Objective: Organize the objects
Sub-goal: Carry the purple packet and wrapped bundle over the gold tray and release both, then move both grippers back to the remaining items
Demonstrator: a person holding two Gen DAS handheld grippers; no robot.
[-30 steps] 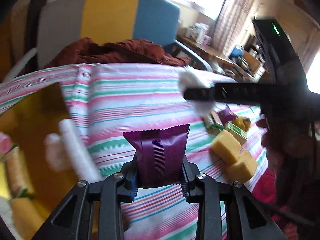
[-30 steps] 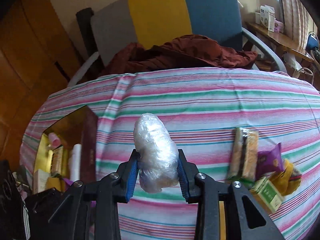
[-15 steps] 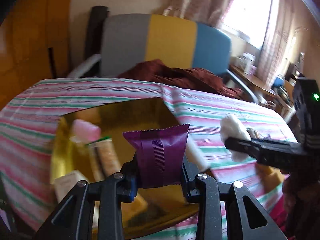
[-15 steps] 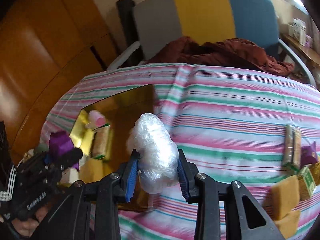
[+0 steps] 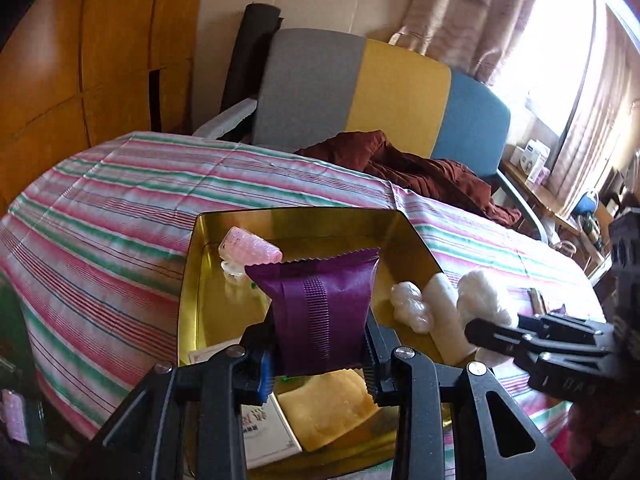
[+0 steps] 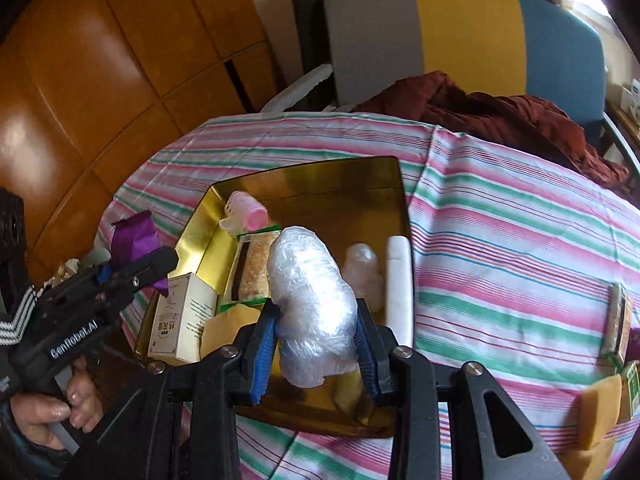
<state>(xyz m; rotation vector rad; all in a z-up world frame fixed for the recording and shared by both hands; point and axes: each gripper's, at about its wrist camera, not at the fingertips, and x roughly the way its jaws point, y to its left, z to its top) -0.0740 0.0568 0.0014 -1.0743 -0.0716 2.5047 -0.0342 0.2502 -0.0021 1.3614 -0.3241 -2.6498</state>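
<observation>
1. Left gripper was clamped on a shiny purple foil snack packet, held upright over the gold metal tin just ahead of it.
2. Right gripper was squeezing a clear plastic-wrapped white bundle, also above that tin.
3. Beyond the right gripper's fingers inside the tin: a pink ribbed roll, a white stick and a cream printed carton.

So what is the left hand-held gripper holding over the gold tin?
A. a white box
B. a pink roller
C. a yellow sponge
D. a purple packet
D: the left hand-held gripper is shut on the purple packet, above the gold tin; the pink roller lies inside the tin.
</observation>
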